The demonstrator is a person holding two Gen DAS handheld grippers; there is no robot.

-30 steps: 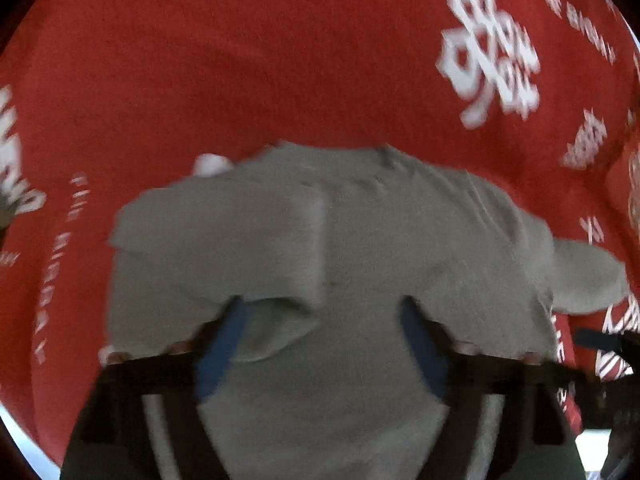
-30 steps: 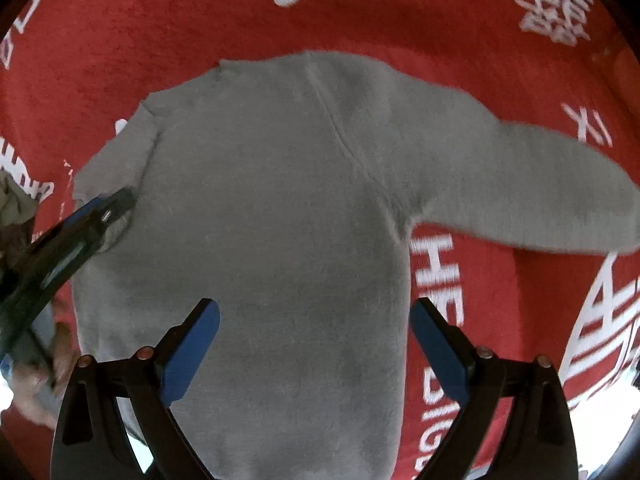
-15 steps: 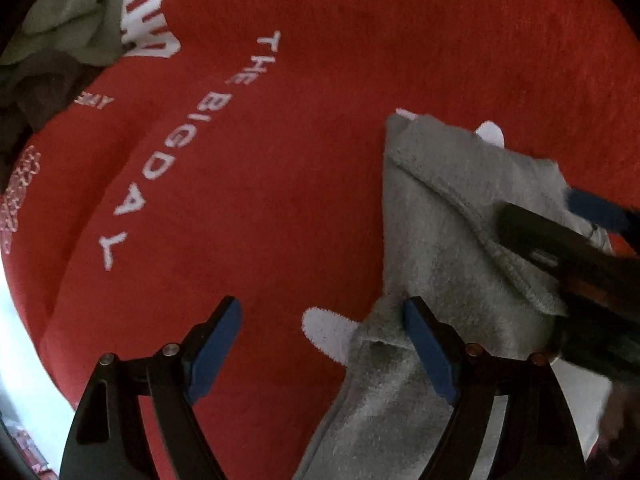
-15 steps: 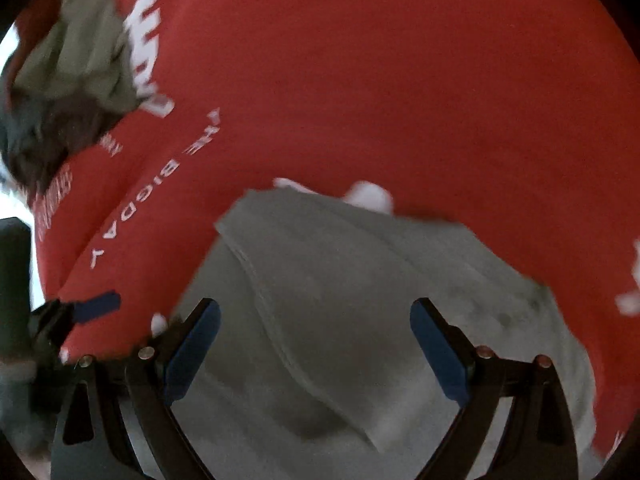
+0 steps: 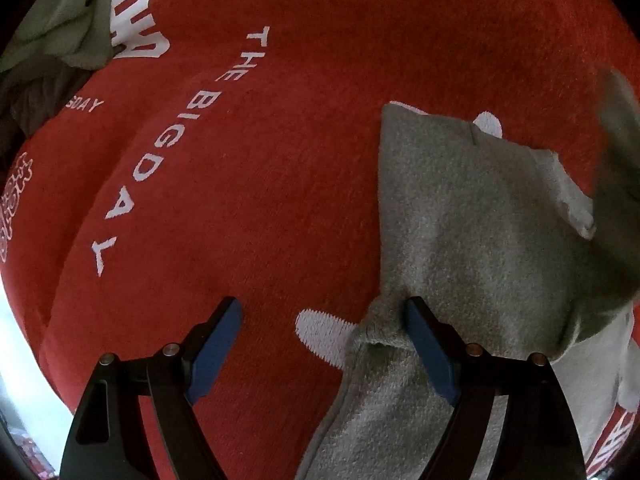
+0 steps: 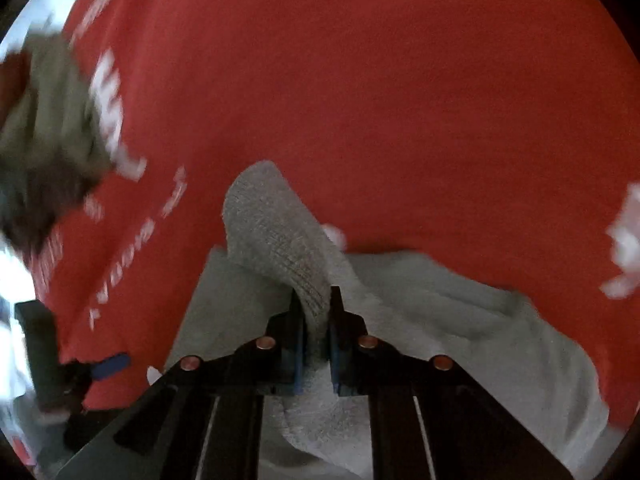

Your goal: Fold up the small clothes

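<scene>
Lying on the red cloth (image 5: 320, 160), grey sweater (image 5: 472, 232) partly folded, long axis running toward the cameras. Right gripper (image 6: 318, 320) having just closed, now clenching a sleeve cuff previously lying flat. Left gripper (image 5: 324, 344) gaping, one pad touching the sweater's edge.

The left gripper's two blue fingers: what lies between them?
In the left wrist view, mostly bare red blanket with a white mark; the grey sweater reaches only the right finger.

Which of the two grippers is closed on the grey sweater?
The right gripper: its fingers pinch a fold of the grey sweater. The left gripper stands open over the red cloth.
</scene>
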